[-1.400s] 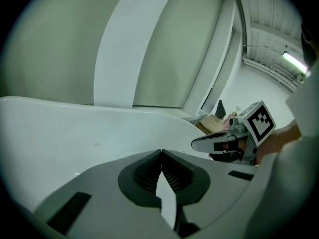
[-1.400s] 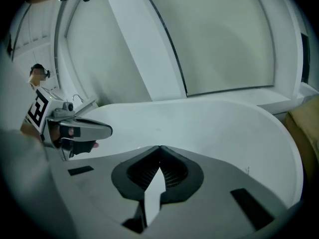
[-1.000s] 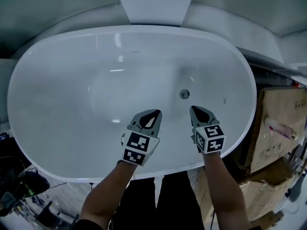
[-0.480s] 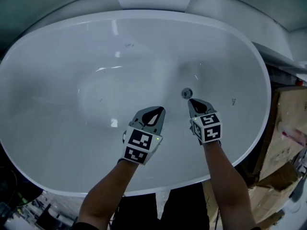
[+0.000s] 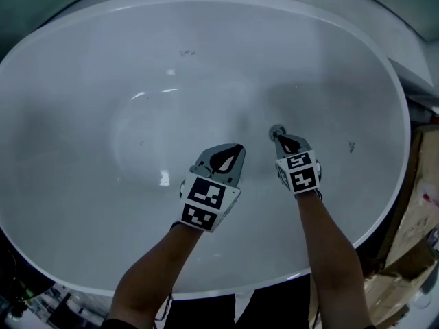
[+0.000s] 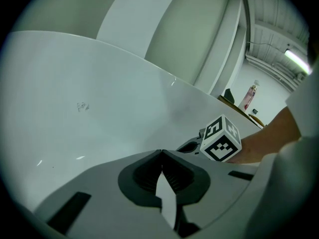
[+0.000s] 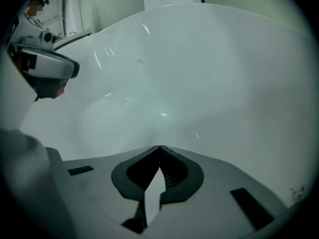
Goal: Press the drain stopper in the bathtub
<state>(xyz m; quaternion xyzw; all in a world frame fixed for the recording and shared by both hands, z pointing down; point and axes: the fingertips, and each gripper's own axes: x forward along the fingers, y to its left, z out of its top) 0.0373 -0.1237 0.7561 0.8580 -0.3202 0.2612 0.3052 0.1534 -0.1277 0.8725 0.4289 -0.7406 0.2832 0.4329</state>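
The white oval bathtub [image 5: 82, 60] fills the head view. Its round metal drain stopper [image 5: 276, 129] sits in the tub floor right of centre. My right gripper [image 5: 280, 138] is shut and empty, its tips right at the stopper's near edge; whether they touch it I cannot tell. My left gripper [image 5: 239, 147] hangs shut and empty over the tub floor, a short way left of the stopper. In the right gripper view the closed right gripper [image 7: 159, 147] points at bare tub wall and the stopper is hidden. In the left gripper view the left gripper [image 6: 162, 152] is shut, with the right gripper's marker cube [image 6: 222, 138] ahead.
Cardboard boxes [image 5: 420, 204] stand outside the tub at the right. Small dark specks mark the tub wall at the far side [image 5: 186, 52] and at the right [image 5: 351, 147]. Cluttered floor [image 5: 27, 300] shows past the near rim at bottom left.
My right gripper has moved forward and down to the drain stopper. The left gripper has followed a little. The head camera has moved in, so the tub looks larger.
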